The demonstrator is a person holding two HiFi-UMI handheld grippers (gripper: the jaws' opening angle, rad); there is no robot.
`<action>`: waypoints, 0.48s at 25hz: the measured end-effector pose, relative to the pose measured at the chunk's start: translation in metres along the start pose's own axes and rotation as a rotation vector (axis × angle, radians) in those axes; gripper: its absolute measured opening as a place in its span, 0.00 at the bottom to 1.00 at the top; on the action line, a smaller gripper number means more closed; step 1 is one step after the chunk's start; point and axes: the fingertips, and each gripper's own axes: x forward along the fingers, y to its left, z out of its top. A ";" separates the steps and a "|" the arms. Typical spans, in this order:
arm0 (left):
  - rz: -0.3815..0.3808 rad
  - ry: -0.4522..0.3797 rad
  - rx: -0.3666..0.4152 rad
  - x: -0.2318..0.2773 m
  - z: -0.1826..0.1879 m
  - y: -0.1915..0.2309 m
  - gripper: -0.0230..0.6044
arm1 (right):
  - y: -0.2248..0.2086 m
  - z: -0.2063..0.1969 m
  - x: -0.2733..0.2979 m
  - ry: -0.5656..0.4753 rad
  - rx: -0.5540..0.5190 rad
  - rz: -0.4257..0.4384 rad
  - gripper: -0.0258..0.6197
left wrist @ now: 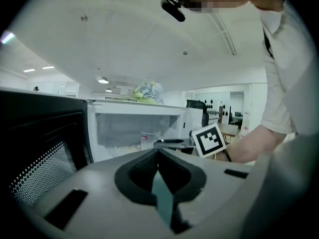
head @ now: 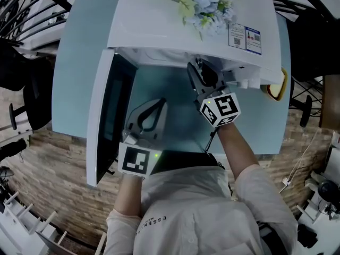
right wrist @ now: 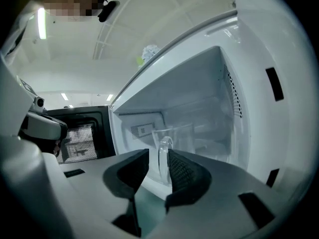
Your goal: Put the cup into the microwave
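Where the head view looks steeply down, your right gripper (head: 199,78) is reached into the mouth of the white microwave (head: 196,20). The door (head: 103,121) stands swung out to the left, which leaves the opening free. Your left gripper (head: 161,103) hangs in front of the opening, near the door and clear of the right one's path. The cavity itself is hidden from here under the microwave's top, where a spray of flowers (head: 204,4) lies.

In the left gripper view, that gripper's pads are pressed together with nothing between them. Beyond them a clear cup (left wrist: 149,139) stands upright on the cavity floor. The right gripper's tips sit level with it, on its handle side.

In the right gripper view, the jaws stand apart with the cup's handle (right wrist: 163,151) between them. A gap shows at the left pad. Whether the right pad touches the glass is hard to tell through the transparent handle, but I judge the pads are not clamping it. The cup rests inside the cavity, so placement appears done. What remains, in my judgement, is a straight draw-back, so that neither pad hooks the handle and tips the cup.
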 end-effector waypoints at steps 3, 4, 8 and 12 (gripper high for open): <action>-0.014 -0.006 0.011 -0.003 0.004 -0.005 0.04 | 0.004 0.001 -0.006 0.008 0.022 0.002 0.23; -0.020 -0.009 0.016 -0.004 0.005 -0.007 0.04 | 0.004 0.003 -0.008 0.003 0.028 0.002 0.23; -0.038 -0.014 0.021 -0.006 0.008 -0.011 0.04 | 0.000 0.005 -0.021 0.002 0.031 -0.014 0.23; -0.050 -0.023 0.029 -0.007 0.013 -0.015 0.04 | -0.001 0.008 -0.037 0.004 0.034 -0.037 0.23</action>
